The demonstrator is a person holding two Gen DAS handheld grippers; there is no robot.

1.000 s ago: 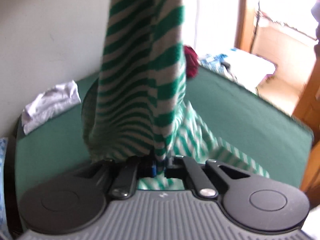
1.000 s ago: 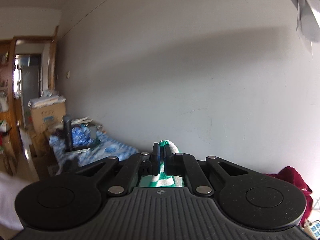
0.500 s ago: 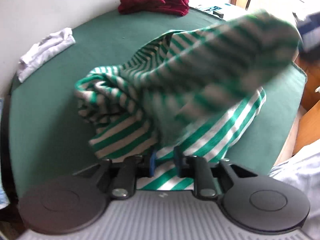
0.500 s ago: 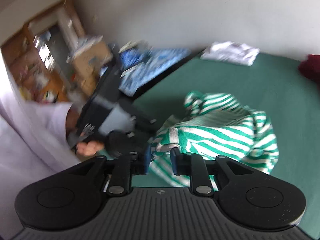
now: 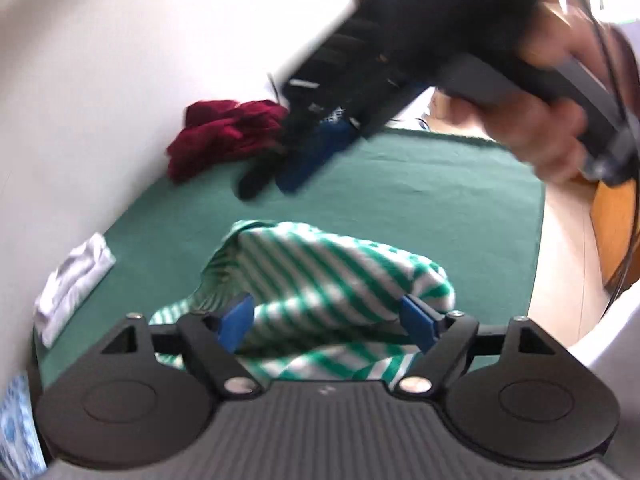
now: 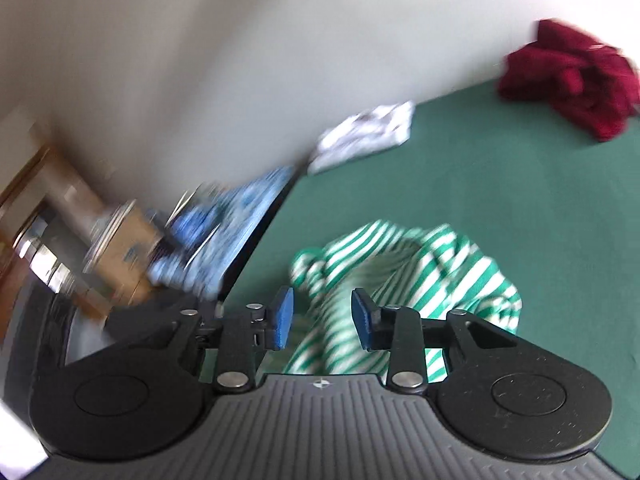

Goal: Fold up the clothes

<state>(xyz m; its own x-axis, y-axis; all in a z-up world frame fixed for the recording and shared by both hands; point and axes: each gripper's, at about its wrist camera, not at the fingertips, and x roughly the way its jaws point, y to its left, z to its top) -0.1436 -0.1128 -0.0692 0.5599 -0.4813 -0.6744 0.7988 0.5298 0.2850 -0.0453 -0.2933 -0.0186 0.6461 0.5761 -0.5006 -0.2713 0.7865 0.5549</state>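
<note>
The left gripper (image 5: 328, 322) has its jaws spread wide, the blue pads standing on either side of the green-and-white striped garment (image 5: 320, 280), which bulges between them without being pinched. The right gripper (image 6: 322, 320) also has its jaws apart, nothing clamped, the same striped garment (image 6: 416, 276) lying crumpled just beyond and below its pads. That garment sits in a loose heap on the green surface (image 5: 440, 200), toward the near edge. From the left wrist view the right gripper (image 5: 280, 176) hangs over the far part of the surface, held in the person's hand (image 5: 548, 136), blurred. A dark red garment (image 5: 224, 132) lies bunched at the far side against the pale wall (image 5: 120, 60), and a white cloth (image 5: 72, 284) lies folded along the wall at the surface's left edge. Past that edge, in the right wrist view, lie a blue-patterned cloth (image 6: 224, 220) and a cardboard box (image 6: 120, 240) with blue print too blurred to read; what it holds cannot be seen.
</note>
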